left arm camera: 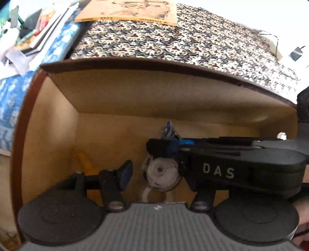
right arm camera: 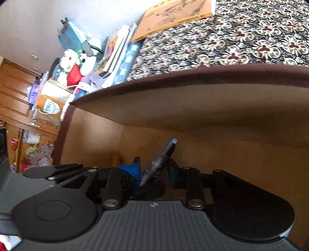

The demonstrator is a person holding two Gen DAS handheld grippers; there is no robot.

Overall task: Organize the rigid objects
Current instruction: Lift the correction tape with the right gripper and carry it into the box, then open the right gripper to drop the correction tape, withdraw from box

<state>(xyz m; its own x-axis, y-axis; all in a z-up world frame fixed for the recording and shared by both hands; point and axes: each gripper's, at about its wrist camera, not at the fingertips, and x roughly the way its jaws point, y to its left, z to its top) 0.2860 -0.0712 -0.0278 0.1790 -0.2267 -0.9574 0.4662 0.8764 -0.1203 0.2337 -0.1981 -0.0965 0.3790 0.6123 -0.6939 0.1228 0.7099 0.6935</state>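
A brown cardboard box (left arm camera: 115,92) stands open on a patterned cloth; both grippers are down inside it. In the left wrist view my left gripper (left arm camera: 154,171) is open around a white toothed correction-tape dispenser (left arm camera: 161,173) on the box floor. The right gripper (left arm camera: 164,142) reaches in from the right above it, shut on a thin clear and blue flat object (left arm camera: 169,130). In the right wrist view the right gripper (right arm camera: 154,168) pinches that flat object (right arm camera: 164,154), which sticks up tilted between the pads. A yellow item (left arm camera: 85,160) lies at the box's left.
An orange book (left arm camera: 127,11) lies on the patterned cloth (left arm camera: 173,44) beyond the box. Books and papers (left arm camera: 38,34) pile up at the far left on a blue cover. Soft toys (right arm camera: 75,63) and clutter sit beside wooden cabinets (right arm camera: 13,92). A cable and plug (left arm camera: 295,52) lie at the right.
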